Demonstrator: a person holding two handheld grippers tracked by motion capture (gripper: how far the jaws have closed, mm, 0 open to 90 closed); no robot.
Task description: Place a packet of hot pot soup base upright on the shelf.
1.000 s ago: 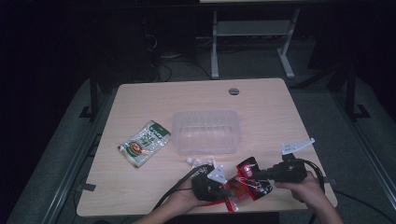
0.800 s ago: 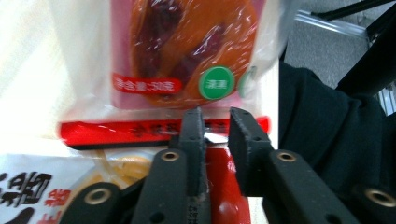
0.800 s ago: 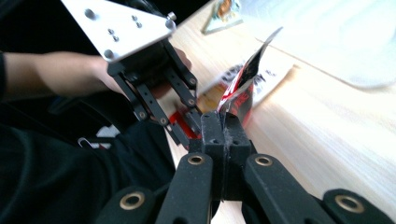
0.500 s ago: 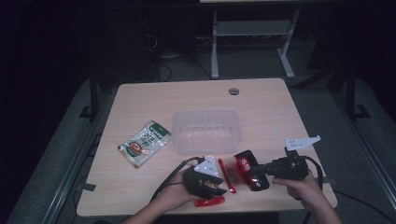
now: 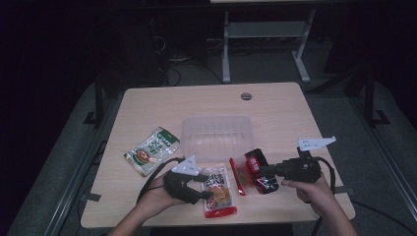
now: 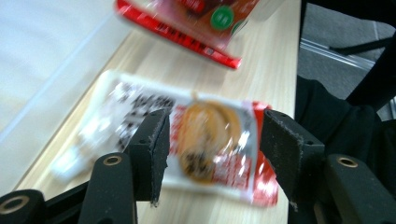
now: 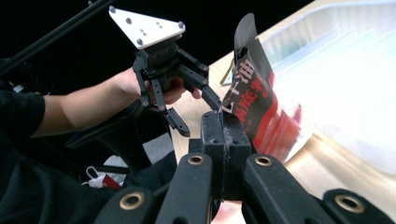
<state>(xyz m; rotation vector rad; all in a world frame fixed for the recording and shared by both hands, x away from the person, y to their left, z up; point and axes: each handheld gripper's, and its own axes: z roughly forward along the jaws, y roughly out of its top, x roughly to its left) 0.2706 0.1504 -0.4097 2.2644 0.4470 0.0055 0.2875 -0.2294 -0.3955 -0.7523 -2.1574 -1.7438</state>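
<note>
A red-and-white snack packet (image 5: 218,189) (image 6: 210,149) lies flat near the table's front edge. My left gripper (image 5: 206,187) (image 6: 215,122) is over it, open. Its jaws have just been opening, and the packet lies beyond them with neither pad pressing it. My right gripper (image 5: 264,171) (image 7: 223,122) is shut on the edge of a black-and-red packet (image 5: 259,169) (image 7: 254,93), which it holds just above the table at the right. In the right gripper view the left gripper (image 7: 196,112) stands open beside that packet.
A clear plastic container (image 5: 216,135) sits mid-table behind both grippers. A green snack packet (image 5: 151,150) lies at the left. A cable hole (image 5: 246,96) is near the far edge. A person's forearms come in over the front edge.
The left gripper has drawn away to the left from the right gripper and its jaws have opened. The red-and-white packet now lies on the table. The right gripper keeps its hold.
</note>
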